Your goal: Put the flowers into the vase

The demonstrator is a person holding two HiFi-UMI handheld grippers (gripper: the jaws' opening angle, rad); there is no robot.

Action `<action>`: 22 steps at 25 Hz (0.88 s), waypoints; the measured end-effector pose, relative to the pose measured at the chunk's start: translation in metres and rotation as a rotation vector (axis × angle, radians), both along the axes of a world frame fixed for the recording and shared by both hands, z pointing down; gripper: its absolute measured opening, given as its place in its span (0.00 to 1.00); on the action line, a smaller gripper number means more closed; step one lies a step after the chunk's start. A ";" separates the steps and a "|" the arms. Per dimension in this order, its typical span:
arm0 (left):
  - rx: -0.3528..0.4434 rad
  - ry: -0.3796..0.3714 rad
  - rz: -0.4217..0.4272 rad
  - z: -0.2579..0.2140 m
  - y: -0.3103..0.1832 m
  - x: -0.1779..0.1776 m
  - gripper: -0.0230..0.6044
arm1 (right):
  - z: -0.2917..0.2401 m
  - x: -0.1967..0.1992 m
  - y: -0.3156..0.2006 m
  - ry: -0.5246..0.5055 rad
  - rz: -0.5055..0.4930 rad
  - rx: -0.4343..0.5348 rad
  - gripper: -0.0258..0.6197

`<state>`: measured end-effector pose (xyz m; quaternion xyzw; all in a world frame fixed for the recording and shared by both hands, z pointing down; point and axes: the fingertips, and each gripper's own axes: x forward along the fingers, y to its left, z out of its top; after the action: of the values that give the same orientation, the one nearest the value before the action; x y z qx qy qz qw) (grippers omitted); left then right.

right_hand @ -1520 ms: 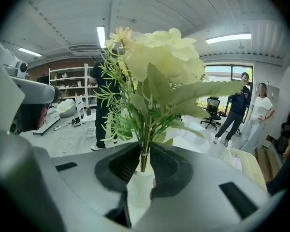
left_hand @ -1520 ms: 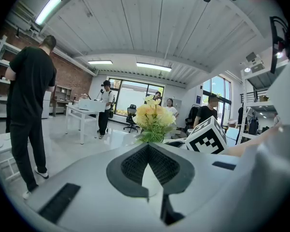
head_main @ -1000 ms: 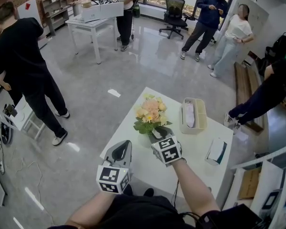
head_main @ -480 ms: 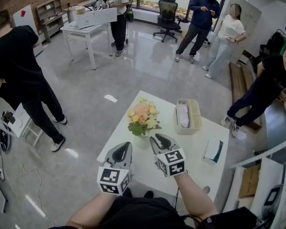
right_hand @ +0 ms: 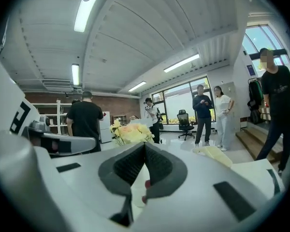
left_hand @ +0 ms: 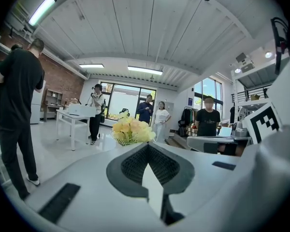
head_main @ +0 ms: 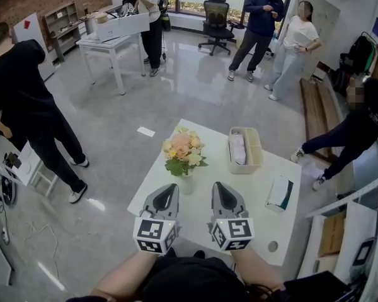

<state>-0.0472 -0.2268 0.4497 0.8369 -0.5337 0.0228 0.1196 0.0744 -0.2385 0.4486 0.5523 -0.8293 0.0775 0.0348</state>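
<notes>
Head view: the flowers [head_main: 183, 150] stand in the vase [head_main: 186, 176] on the table [head_main: 255, 209]. Left gripper view: the left hand-held gripper [left_hand: 147, 147] is closed, empty. Right gripper view: the right hand-held gripper [right_hand: 145, 146] has just closed on nothing. Placing looks finished; next, simply draw away.

Pastel flowers [head_main: 183, 150] upright—(in vase [head_main: 186, 175])
</notes>
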 end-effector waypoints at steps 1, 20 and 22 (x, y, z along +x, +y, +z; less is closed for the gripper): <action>0.000 0.000 0.001 0.000 0.001 0.001 0.04 | 0.001 0.003 0.002 -0.010 0.010 -0.005 0.05; 0.000 0.001 -0.007 -0.003 0.001 0.003 0.04 | -0.001 0.001 0.009 -0.010 0.005 -0.013 0.04; 0.000 0.002 -0.008 -0.003 0.001 0.002 0.04 | -0.001 0.001 0.009 -0.009 0.002 -0.016 0.04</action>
<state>-0.0447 -0.2255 0.4466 0.8347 -0.5370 0.0213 0.1203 0.0752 -0.2292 0.4479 0.5526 -0.8282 0.0866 0.0355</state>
